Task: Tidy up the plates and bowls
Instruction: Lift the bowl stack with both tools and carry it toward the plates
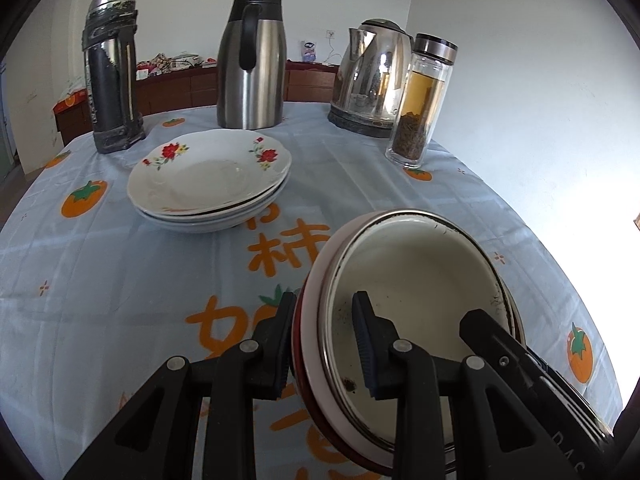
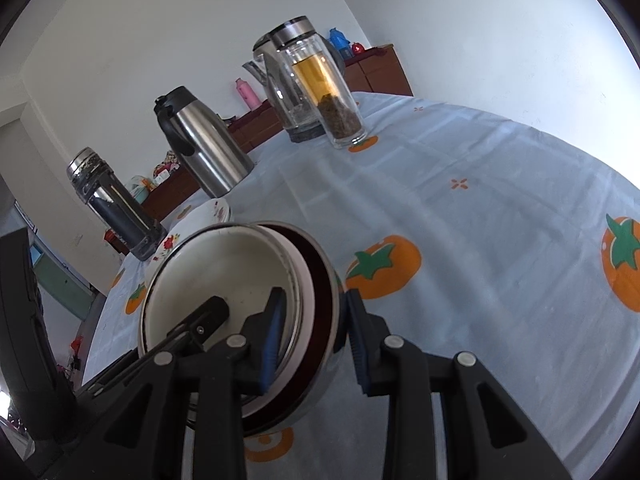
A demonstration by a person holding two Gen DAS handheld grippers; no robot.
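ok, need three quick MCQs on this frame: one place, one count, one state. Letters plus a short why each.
1. Where does the flowered plate stack sit?
A. in front of the steel carafe
B. right of the glass tea bottle
C. inside the kettle

2. How many grippers clamp the nested bowls?
A. none
B. one
C. two

3. What state is the tea bottle in?
A. tipped over
B. upright, lid on
C. upright, lid off

Key: 1 A, plates lie just before the carafe. 2 C, left gripper and right gripper each pinch an opposite rim. 3 B, it stands capped.
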